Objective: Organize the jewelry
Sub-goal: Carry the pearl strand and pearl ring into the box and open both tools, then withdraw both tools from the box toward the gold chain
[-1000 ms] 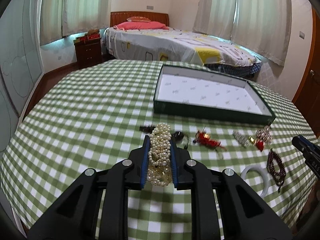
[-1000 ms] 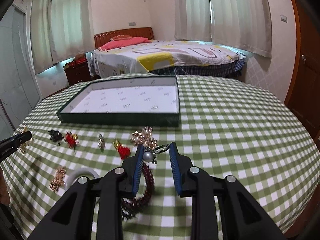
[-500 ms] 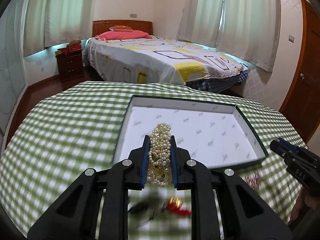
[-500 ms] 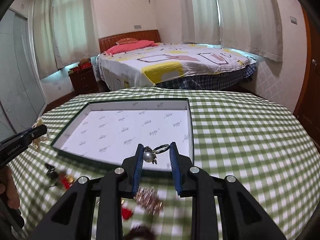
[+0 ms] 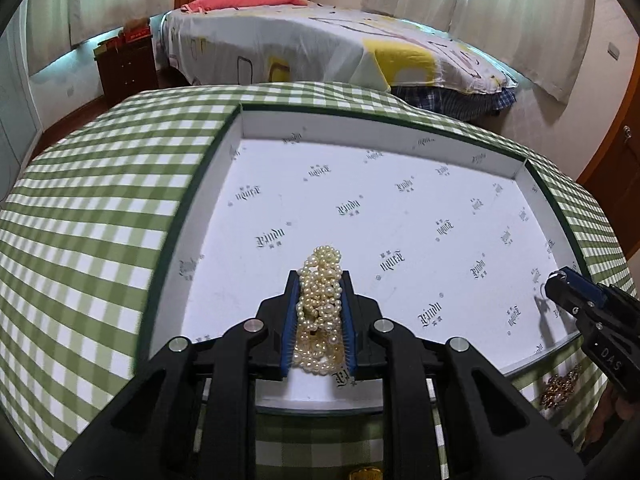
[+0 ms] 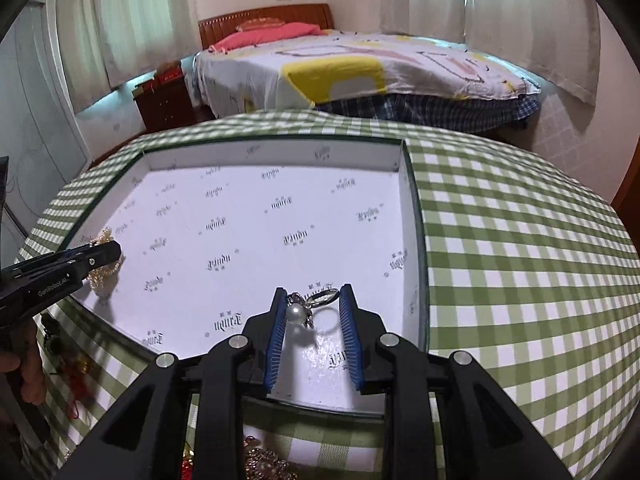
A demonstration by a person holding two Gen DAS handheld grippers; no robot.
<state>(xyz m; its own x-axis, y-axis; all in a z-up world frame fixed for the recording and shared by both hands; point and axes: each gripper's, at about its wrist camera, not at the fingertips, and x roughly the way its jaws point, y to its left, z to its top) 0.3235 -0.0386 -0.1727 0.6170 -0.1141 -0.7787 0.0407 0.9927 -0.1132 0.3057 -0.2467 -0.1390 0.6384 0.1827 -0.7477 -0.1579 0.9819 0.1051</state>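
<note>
Your left gripper (image 5: pixel 319 312) is clamped narrow on the pearl strand (image 5: pixel 320 304); your right gripper (image 6: pixel 313 322) pinches the pearl ring (image 6: pixel 308 307) across its band. Both hang over the box (image 6: pixel 412 240) floor, near edge, prob. for drop-off. Loose pcs (image 6: pixel 264 466) remain on the cloth (image 6: pixel 520 280).

Tray (image 5: pixel 192 216) on table (image 5: pixel 88 216); bed (image 5: pixel 320 40) behind.

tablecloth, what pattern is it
Green and white checks on the tablecloth; the right wrist view shows it best.
</note>
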